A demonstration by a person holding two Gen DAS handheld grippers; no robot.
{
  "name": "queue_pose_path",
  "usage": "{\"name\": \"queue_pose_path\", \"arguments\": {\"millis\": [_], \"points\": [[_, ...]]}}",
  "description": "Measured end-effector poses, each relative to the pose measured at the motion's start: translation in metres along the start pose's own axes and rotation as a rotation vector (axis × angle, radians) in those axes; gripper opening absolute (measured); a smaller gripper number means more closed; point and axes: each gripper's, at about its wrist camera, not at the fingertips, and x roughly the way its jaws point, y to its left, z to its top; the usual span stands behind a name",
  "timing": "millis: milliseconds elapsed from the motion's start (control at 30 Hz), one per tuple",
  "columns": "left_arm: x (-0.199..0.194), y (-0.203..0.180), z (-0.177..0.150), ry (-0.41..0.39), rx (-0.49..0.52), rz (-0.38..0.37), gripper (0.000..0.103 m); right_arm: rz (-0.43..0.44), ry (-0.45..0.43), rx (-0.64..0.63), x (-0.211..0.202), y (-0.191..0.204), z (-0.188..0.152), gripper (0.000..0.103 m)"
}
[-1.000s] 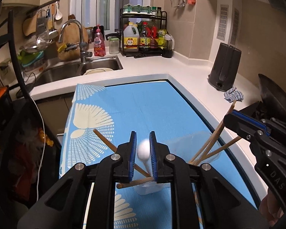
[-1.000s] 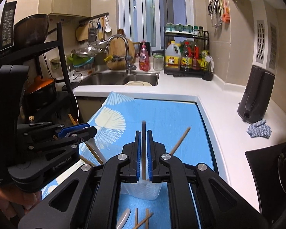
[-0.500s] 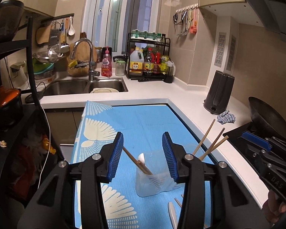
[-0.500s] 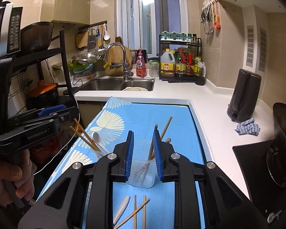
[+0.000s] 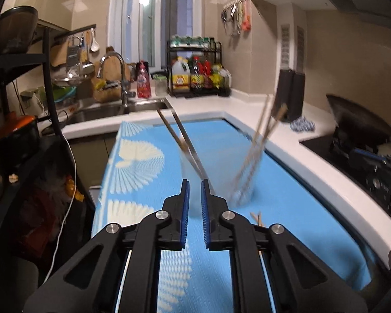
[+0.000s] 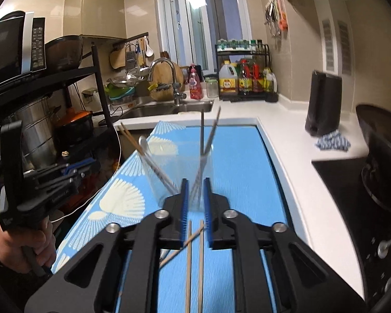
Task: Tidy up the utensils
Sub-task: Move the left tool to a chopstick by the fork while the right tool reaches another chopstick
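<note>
Both grippers, left [image 5: 194,203] and right [image 6: 195,203], are narrowly parted and empty; loose chopsticks [image 6: 194,258] at 6 o'clock of the cup [image 6: 179,180] await collection.

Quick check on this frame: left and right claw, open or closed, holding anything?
Left claw: open with a narrow gap, holding nothing.
Right claw: open with a narrow gap, holding nothing; the clear cup stands just beyond it.
</note>
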Motion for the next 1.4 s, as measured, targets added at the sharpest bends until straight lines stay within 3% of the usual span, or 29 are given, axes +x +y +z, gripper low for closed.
{"name": "queue_pose_path", "arguments": {"millis": [300, 533, 800, 1067, 1167, 1400], "points": [[-0.002, -0.032, -0.088, 0.154, 0.011, -0.092, 0.008, 0.001, 0.126, 0.108, 0.011, -0.021, -0.099, 0.007], [-0.002, -0.034, -0.131, 0.205, -0.107, -0.152, 0.008, 0.01, 0.196, 0.068, 0.021, -0.011, -0.143, 0.008], [0.007, -0.045, -0.141, 0.227, -0.082, -0.179, 0.008, 0.001, 0.251, 0.038, 0.032, -0.001, -0.164, 0.009], [0.009, -0.053, -0.146, 0.242, -0.036, -0.169, 0.008, -0.022, 0.234, 0.021, 0.031, 0.003, -0.164, 0.006], [0.003, -0.053, -0.144, 0.219, -0.035, -0.183, 0.007, -0.029, 0.233, 0.04, 0.03, 0.0, -0.164, 0.0], [-0.02, -0.042, -0.136, 0.113, -0.052, -0.166, 0.006, -0.087, 0.216, 0.094, 0.022, -0.011, -0.165, 0.0]]}}
